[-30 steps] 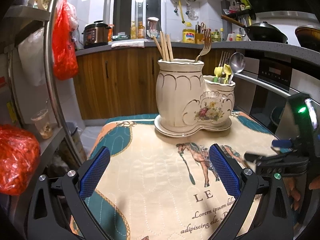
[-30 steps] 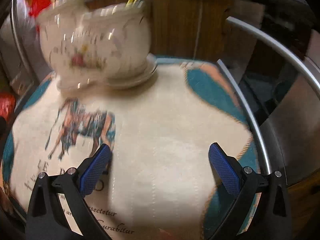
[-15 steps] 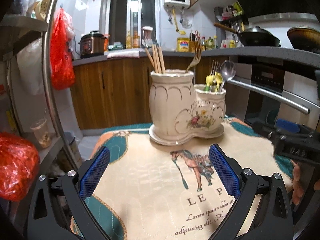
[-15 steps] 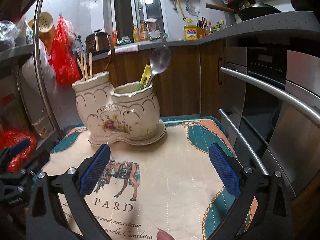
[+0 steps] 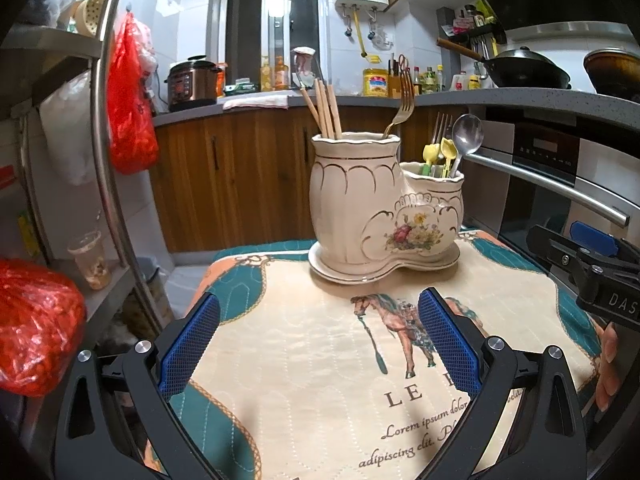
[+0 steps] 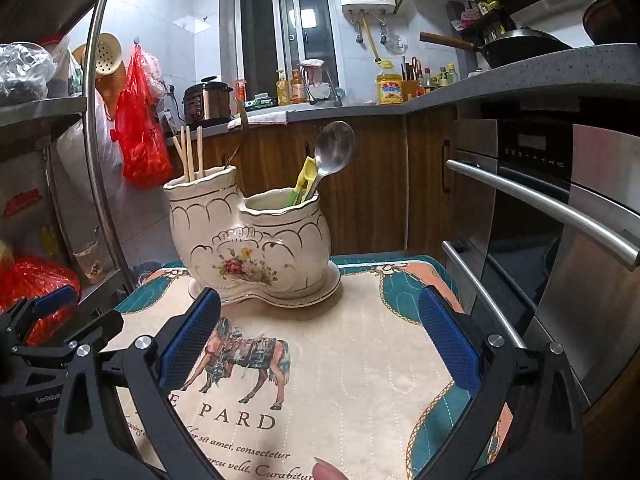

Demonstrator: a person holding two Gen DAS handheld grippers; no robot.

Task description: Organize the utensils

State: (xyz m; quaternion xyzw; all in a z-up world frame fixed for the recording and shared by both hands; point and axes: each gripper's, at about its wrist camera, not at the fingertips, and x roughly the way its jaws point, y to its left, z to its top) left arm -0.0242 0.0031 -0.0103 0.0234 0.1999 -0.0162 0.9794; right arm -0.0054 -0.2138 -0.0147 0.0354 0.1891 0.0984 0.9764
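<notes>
A cream ceramic double utensil holder [image 5: 384, 208] with a flower print stands at the far side of a printed cloth [image 5: 340, 380]; it also shows in the right wrist view [image 6: 252, 248]. Its tall pot holds wooden chopsticks [image 5: 326, 110] and a fork [image 5: 402, 106]. Its low pot holds a metal spoon [image 5: 464, 140], yellow-green plastic utensils [image 5: 438, 156] and more forks. My left gripper [image 5: 318, 338] is open and empty, well short of the holder. My right gripper [image 6: 320, 338] is open and empty, also short of it.
The cloth [image 6: 340, 380] covers a small table. A metal rack [image 5: 108, 160] with red bags [image 5: 34, 320] stands to the left. An oven with steel handles [image 6: 540, 200] stands to the right. Wooden cabinets [image 5: 240, 176] and a counter lie behind.
Both grippers have tilted up and steadied, open and empty throughout. The right wrist view went from a blurred downward look at the cloth to a level view of the holder.
</notes>
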